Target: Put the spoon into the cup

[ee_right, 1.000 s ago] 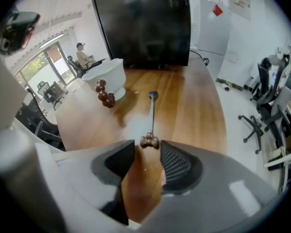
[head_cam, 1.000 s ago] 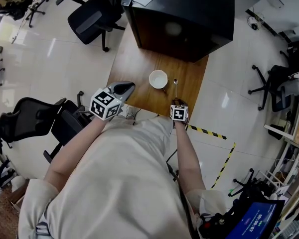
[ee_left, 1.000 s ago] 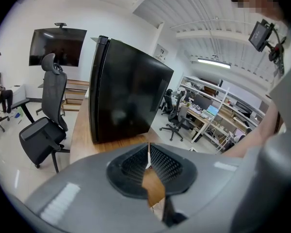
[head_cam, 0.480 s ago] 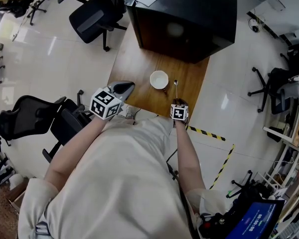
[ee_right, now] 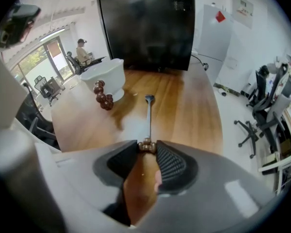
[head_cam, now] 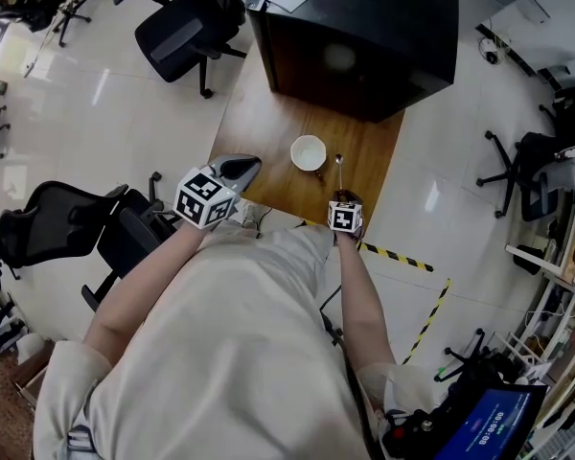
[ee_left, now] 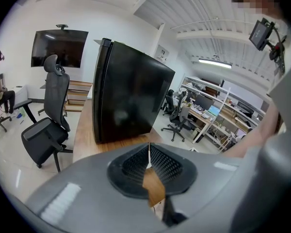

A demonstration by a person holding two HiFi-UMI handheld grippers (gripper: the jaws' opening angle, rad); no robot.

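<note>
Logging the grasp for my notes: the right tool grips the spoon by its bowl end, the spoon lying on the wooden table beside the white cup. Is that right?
Not the bowl end. The right gripper view shows the right tool on the spoon's beaded handle end, its jaws having just been closing on it; the bowl points away. The rest holds.

Beige short-sleeved top (head_cam: 220, 353) — grey-shelled left gripper (ee_left: 149, 149) and right gripper (ee_right: 147, 147), black-and-white marker cubes (head_cam: 206, 199), black ribbed fingers (ee_right: 172, 165).

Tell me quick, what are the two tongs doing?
Left tongs: closed, empty.
Right tongs: just been closing, now gripping the spoon by its handle end.
</note>
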